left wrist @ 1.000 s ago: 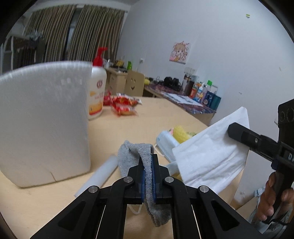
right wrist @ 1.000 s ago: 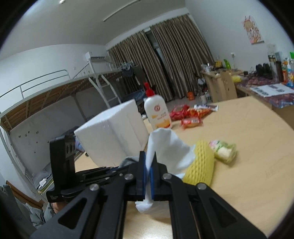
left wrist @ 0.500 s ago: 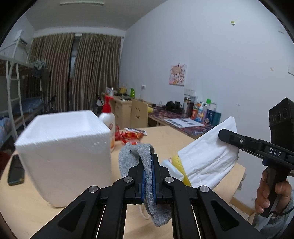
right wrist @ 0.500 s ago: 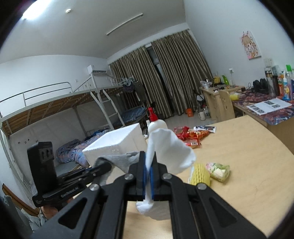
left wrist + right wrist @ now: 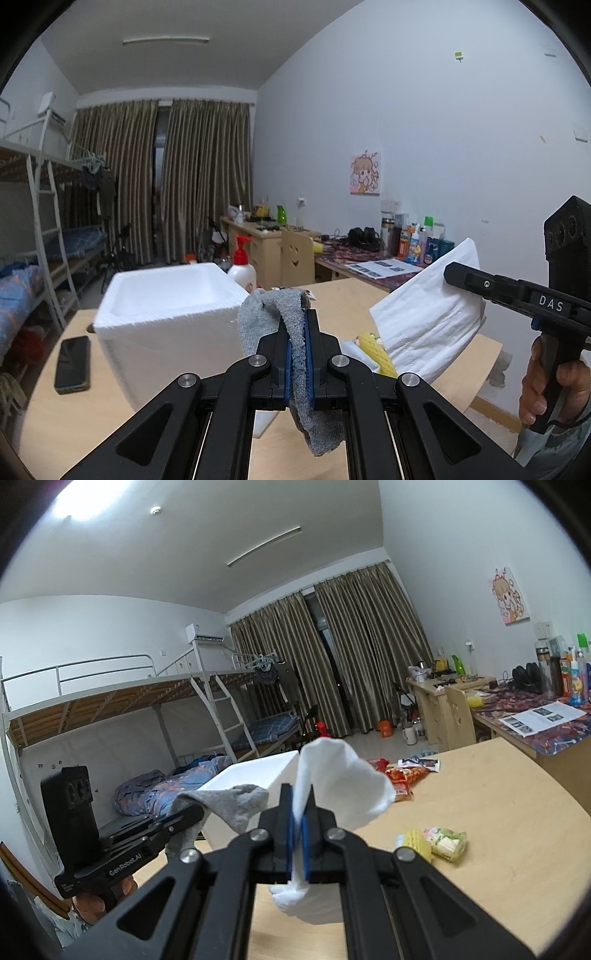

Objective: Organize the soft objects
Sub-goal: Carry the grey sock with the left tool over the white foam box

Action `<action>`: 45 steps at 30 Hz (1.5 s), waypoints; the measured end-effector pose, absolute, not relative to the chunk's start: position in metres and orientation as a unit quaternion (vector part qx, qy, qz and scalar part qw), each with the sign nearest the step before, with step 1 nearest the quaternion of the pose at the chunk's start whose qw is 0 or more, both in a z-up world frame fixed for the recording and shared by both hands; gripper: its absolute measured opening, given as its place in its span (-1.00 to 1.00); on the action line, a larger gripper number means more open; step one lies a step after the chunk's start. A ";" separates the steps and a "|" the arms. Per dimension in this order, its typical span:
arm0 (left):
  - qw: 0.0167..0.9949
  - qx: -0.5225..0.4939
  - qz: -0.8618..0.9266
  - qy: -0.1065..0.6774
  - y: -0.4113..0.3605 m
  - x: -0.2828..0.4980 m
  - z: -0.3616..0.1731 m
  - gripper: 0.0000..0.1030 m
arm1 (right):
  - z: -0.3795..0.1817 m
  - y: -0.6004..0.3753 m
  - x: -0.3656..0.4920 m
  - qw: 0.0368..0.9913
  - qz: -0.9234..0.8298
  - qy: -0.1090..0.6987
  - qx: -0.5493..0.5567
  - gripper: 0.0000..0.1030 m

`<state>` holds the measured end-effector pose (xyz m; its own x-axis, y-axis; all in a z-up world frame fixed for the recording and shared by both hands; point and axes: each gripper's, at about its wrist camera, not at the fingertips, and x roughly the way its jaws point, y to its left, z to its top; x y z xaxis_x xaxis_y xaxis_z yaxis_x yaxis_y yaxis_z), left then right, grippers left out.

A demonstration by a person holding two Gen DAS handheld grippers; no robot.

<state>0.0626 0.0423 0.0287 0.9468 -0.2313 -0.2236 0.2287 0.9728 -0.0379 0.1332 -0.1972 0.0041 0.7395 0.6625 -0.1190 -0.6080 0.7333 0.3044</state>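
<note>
My left gripper [image 5: 298,325] is shut on a grey sock [image 5: 266,314] and holds it up above the wooden table, just right of an open white foam box [image 5: 166,295]. The sock also shows in the right wrist view [image 5: 229,801]. My right gripper [image 5: 298,797] is shut on a white cloth [image 5: 343,779] that hangs in the air. The cloth also shows in the left wrist view [image 5: 428,317], right of the sock, with the right gripper [image 5: 452,275] above it. The foam box shows behind the cloth in the right wrist view [image 5: 251,771].
A yellow foam net sleeve [image 5: 417,843] and a small packet [image 5: 445,842] lie on the table [image 5: 509,812]. Red snack bags [image 5: 402,777] lie further back. A pump bottle [image 5: 242,269] stands behind the box. A black phone [image 5: 72,363] lies at the table's left.
Both grippers have risen well above the table with the sock and the cloth still in them. The foam box now shows from above, with its open top in view.
</note>
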 end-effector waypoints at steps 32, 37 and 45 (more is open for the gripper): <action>0.995 0.002 0.015 0.103 0.089 0.020 0.049 -0.89 | 0.019 -0.141 0.154 0.887 0.443 0.097 0.085 -0.88; 0.994 -0.001 0.033 0.101 0.094 0.023 0.056 -0.89 | 0.025 -0.126 0.156 0.892 0.437 0.096 0.068 -0.88; 0.995 0.006 0.043 0.091 0.098 0.027 0.069 -0.89 | 0.037 -0.110 0.152 0.906 0.412 0.092 0.034 -0.88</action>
<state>0.0274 0.0977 0.0689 0.9799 0.0870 -0.1797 -0.0849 0.9962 0.0193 0.1519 -0.1102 0.0369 0.6437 0.7525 -0.1394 -0.7400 0.6585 0.1370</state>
